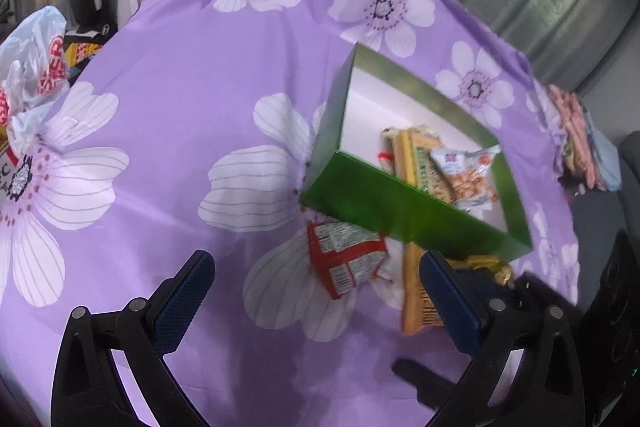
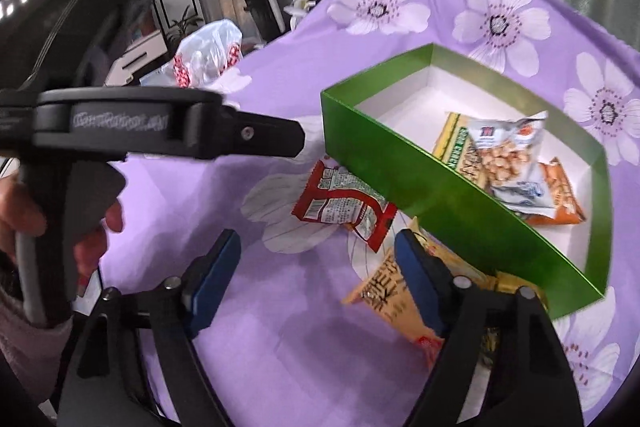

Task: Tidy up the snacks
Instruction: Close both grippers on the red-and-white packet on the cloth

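A green box (image 1: 400, 211) (image 2: 420, 187) with a white inside stands on the purple flowered cloth (image 1: 180, 107). In it lie a white-and-blue peanut packet (image 1: 468, 175) (image 2: 504, 155), a yellow-green packet (image 1: 420, 163) (image 2: 456, 143) and an orange packet (image 2: 560, 195). In front of the box lie a red packet (image 1: 344, 259) (image 2: 344, 207) and an orange-yellow packet (image 1: 416, 299) (image 2: 392, 299). My left gripper (image 1: 316, 267) hangs open above the red packet without touching it. My right gripper (image 2: 318, 239) is open too, its right finger over the orange-yellow packet.
A white plastic bag (image 1: 32, 67) (image 2: 208, 55) sits at the cloth's left edge. Folded fabrics (image 1: 580, 139) lie past the right edge. A person's hand (image 2: 24, 223) grips the left gripper's handle, close beside the right gripper. A gold wrapper (image 1: 492, 267) lies against the box's near wall.
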Tool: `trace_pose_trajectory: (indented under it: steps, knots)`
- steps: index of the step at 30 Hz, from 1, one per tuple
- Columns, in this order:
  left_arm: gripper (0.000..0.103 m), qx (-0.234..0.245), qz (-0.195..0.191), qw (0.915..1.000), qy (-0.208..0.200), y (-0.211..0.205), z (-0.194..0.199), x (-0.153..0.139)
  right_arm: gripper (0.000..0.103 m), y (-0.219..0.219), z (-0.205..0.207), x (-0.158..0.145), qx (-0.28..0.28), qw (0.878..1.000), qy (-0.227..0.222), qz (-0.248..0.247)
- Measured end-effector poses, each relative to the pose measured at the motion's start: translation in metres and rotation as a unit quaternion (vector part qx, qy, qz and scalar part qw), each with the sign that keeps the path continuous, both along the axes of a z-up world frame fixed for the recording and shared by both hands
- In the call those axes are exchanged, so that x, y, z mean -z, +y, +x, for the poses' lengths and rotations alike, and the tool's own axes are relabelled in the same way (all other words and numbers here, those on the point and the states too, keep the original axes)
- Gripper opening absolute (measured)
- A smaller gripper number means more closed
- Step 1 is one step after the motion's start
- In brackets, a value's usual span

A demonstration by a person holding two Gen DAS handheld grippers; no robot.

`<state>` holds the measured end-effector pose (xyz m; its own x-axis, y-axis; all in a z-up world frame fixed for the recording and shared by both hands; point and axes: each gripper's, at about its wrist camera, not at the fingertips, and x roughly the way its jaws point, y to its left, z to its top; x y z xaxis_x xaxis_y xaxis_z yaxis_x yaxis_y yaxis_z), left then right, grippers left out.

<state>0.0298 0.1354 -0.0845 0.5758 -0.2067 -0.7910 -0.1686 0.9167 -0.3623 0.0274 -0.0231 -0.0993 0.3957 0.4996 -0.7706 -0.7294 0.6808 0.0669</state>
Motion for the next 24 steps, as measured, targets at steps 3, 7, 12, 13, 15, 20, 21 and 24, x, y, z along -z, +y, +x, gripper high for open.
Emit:
trace_pose_trajectory:
  steps: [3, 7, 12, 13, 15, 20, 21, 24]
  knots:
    - [0.102, 0.008, 0.016, 0.9998, 0.008, -0.001, 0.003, 0.006, 0.072, 0.013, 0.010, 0.007, -0.011, 1.000, 0.003, -0.019]
    - [0.098, 0.023, 0.015, 0.9995, 0.016, -0.003, 0.008, 0.017, 0.067, 0.027, 0.022, 0.021, -0.023, 0.998, 0.008, -0.051]
    - [0.094, 0.033, 0.019, 0.9988, 0.032, -0.005, 0.014, 0.029, 0.070, 0.035, 0.039, 0.039, -0.029, 0.996, 0.031, -0.079]
    - [0.089, 0.033, 0.018, 0.9988, 0.032, -0.004, 0.014, 0.029, 0.072, 0.036, 0.042, 0.044, -0.029, 0.995, 0.034, -0.084]
    - [0.085, 0.035, 0.014, 0.9987, 0.034, -0.003, 0.016, 0.033, 0.073, 0.038, 0.041, 0.047, -0.036, 0.996, 0.025, -0.083]
    - [0.074, 0.038, 0.015, 0.9983, 0.041, -0.002, 0.018, 0.039, 0.068, 0.041, 0.036, 0.045, -0.056, 0.995, 0.026, -0.072]
    - [0.071, 0.038, 0.015, 0.9984, 0.041, -0.001, 0.016, 0.038, 0.068, 0.041, 0.033, 0.045, -0.062, 0.995, 0.028, -0.067]
    - [0.060, 0.038, 0.007, 0.9983, 0.044, 0.003, 0.009, 0.036, 0.068, 0.044, 0.018, 0.043, -0.086, 0.994, 0.038, -0.051]
